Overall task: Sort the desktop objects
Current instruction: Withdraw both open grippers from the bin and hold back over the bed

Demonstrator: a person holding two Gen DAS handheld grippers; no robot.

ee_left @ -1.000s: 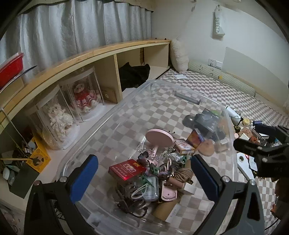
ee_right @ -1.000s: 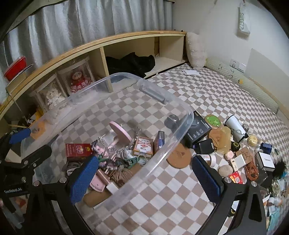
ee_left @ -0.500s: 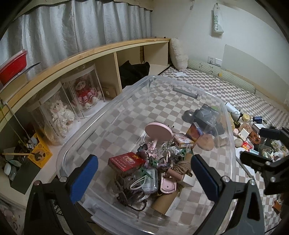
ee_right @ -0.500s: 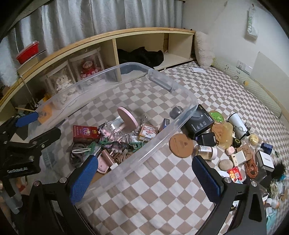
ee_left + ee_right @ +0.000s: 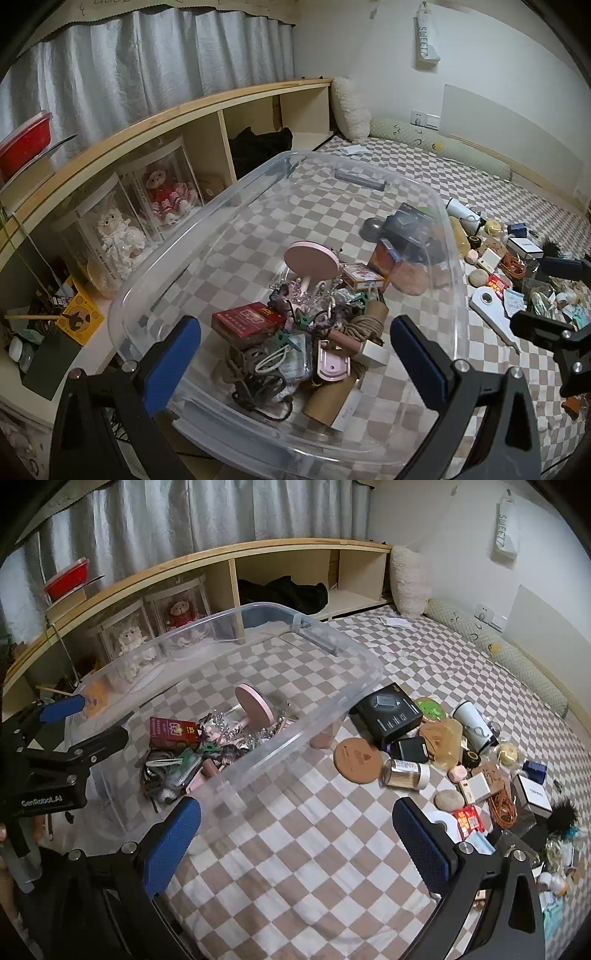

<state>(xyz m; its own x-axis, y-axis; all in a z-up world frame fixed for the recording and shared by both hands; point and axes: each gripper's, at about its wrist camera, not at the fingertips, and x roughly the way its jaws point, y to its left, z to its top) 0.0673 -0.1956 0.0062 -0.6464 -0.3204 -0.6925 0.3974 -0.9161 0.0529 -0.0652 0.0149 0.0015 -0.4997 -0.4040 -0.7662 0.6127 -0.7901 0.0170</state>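
Checkered bedding carried a clear bin partly filled with odds and ends, and loose clutter at two o'clock of the right gripper, the nearer one. Both it and the left gripper hung spread, holding nothing.

I see a clear glossy plastic bin on a matt checked cloth. Shelf looks like smooth pale wood; coaster like cork, box matt black card.
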